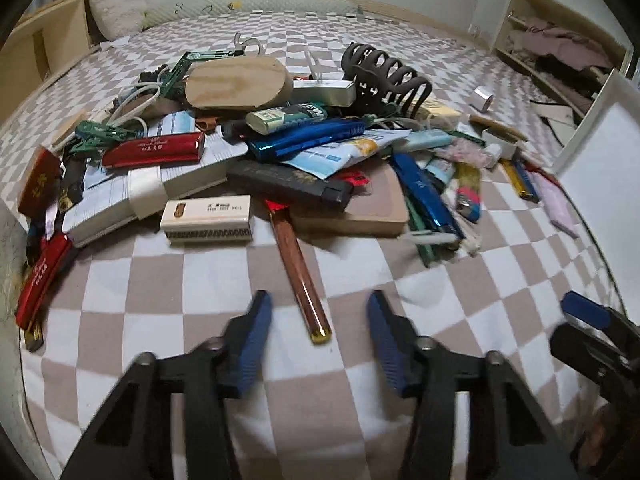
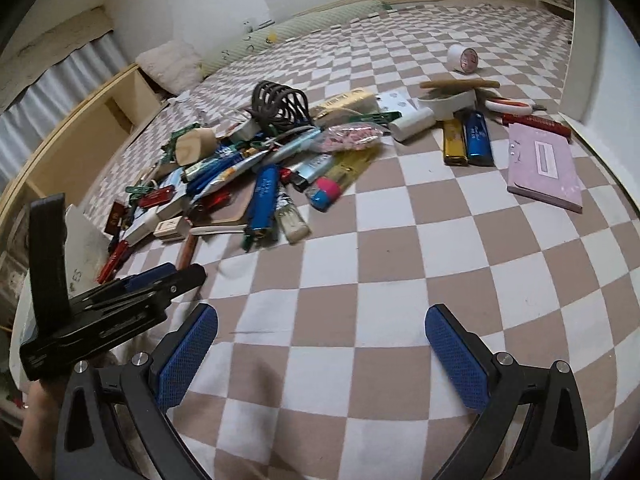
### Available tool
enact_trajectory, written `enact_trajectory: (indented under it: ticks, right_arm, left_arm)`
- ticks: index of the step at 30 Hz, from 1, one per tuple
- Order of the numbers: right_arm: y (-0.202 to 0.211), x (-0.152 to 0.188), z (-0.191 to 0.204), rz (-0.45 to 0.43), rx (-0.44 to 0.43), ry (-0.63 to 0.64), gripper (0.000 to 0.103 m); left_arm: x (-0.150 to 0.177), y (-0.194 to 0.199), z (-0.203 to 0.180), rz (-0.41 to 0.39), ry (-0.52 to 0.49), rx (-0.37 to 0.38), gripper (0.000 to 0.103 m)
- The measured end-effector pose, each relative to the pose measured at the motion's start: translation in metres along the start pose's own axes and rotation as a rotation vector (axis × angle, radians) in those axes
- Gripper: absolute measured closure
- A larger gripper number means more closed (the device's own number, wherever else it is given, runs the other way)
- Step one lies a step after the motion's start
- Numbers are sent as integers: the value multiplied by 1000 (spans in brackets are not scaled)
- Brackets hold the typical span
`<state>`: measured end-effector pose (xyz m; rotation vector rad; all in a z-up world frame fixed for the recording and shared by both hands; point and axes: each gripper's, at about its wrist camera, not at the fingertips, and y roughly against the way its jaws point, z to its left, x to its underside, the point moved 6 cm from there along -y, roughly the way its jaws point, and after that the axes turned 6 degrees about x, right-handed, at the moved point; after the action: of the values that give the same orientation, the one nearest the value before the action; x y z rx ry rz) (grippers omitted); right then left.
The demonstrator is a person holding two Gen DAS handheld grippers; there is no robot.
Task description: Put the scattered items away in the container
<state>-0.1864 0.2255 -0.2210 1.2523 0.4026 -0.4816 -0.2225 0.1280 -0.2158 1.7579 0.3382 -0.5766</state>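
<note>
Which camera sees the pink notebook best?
The right wrist view: the pink notebook lies whole and clear on the checkered blanket. The left wrist view catches only a thin, distorted sliver of it at the right edge.

The pile of small items [image 1: 248, 152] lies in the middle of the bed [image 1: 200, 280]. On top of the pile rest a wooden block [image 1: 238, 84] and, to its right, a hair claw [image 1: 384, 76]. A notebook [image 2: 546, 172] lies apart, right of the pile, and a small roll [image 2: 462, 58] lies behind it.
</note>
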Motion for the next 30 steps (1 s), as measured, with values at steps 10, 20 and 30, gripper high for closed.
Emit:
enact_trajectory:
  ticks: [10, 20, 30]
  right_arm:
    - [-12, -16, -13, -33, 47, -29, 9]
    - [-40, -35, 26, -24, -12, 96, 41]
    - [-63, -46, 34, 14, 71, 231, 59]
  left_arm:
    - [15, 11, -1, -12, -33, -4, 85]
    - [53, 39, -2, -14, -50, 58, 87]
    - [91, 67, 2, -6, -74, 99, 87]
